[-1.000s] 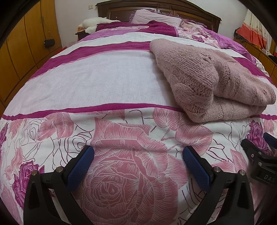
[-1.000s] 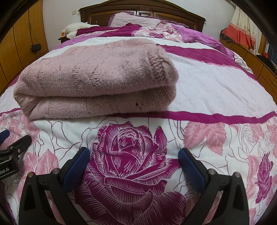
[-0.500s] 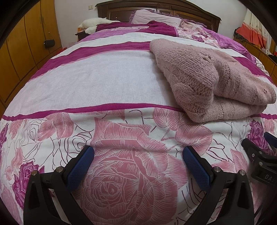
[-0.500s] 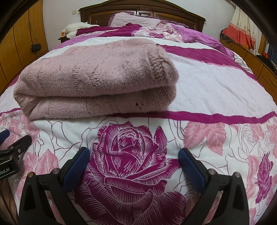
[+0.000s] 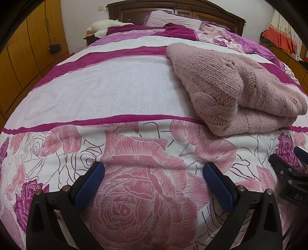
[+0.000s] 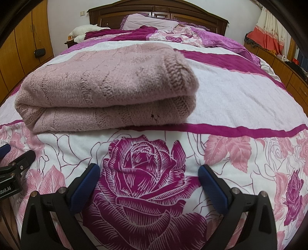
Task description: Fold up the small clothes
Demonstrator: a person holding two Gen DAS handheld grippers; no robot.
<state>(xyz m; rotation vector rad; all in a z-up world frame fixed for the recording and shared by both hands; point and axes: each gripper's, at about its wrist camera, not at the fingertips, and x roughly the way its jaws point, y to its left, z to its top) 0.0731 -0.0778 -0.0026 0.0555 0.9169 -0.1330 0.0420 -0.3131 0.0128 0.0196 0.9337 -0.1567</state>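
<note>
A dusty-pink knitted sweater [image 6: 107,86] lies folded in a thick stack on the bed; in the left wrist view the sweater [image 5: 231,86] sits to the upper right. My left gripper [image 5: 154,173] is open and empty, low over the rose-print bedspread, short of the sweater and to its left. My right gripper [image 6: 148,175] is open and empty, just in front of the sweater's near folded edge. Each gripper shows at the edge of the other's view: the right one [image 5: 288,173], the left one [image 6: 15,163].
The bedspread [image 5: 115,92] has white, magenta and rose-print bands. Pillows and a crumpled quilt [image 6: 173,32] lie by the dark wooden headboard [image 6: 154,9]. Wooden wardrobes [image 5: 23,48] stand on the left, low cabinets and a curtain [image 6: 269,34] on the right.
</note>
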